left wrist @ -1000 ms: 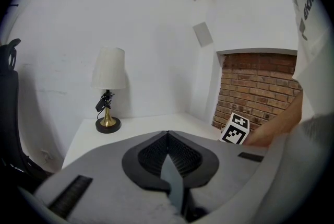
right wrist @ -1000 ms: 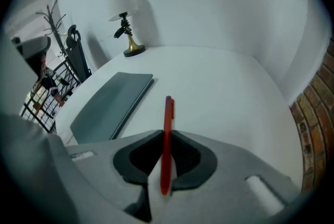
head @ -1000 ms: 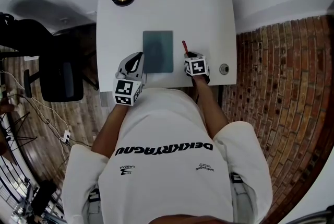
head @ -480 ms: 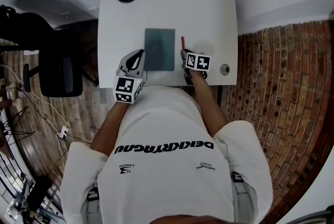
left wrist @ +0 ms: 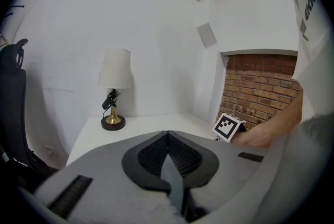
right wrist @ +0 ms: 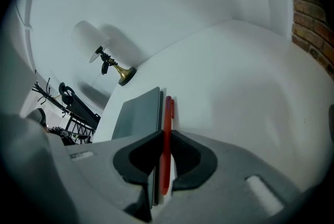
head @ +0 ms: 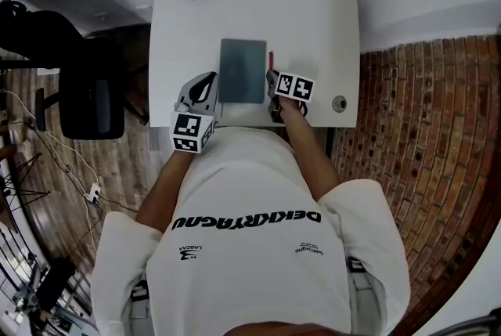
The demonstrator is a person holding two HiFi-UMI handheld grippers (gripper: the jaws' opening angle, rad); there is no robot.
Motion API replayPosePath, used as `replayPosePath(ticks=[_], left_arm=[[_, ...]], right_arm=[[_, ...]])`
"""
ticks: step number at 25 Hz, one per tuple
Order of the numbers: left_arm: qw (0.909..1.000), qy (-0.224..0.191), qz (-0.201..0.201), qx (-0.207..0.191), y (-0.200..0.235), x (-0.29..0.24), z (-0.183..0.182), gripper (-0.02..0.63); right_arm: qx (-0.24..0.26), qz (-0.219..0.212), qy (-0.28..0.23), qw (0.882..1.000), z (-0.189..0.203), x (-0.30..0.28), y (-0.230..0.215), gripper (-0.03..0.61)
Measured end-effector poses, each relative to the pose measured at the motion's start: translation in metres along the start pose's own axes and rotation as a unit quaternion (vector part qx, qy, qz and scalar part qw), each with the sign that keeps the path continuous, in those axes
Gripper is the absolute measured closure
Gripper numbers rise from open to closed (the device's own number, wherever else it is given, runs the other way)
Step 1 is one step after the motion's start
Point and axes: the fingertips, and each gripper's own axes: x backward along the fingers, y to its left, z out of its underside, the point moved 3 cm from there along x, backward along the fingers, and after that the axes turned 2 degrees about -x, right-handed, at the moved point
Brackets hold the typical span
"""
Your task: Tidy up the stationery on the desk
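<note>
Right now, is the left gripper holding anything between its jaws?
No, the left gripper has its jaws pressed flat together in its own view, with nothing caught between them.

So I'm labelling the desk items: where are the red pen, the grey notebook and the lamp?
red pen (right wrist: 166, 139), right gripper view, on the middle of its barrel.
grey notebook (head: 243, 70), head view, on the centre of its cover.
lamp (left wrist: 115, 67), left gripper view, on its white shade.
</note>
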Motion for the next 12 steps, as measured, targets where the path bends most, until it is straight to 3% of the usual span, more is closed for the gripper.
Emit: replayPosePath(ticks=[12], left_arm=[[1.0000, 0.003, 0.001, 0.004, -0.0001, 0.0023, 0.0042, 0.615]], right_arm=[[0.024, 0.013, 0.007, 1.000, 0.0070, -0.0070, 0.0022, 0.531]])
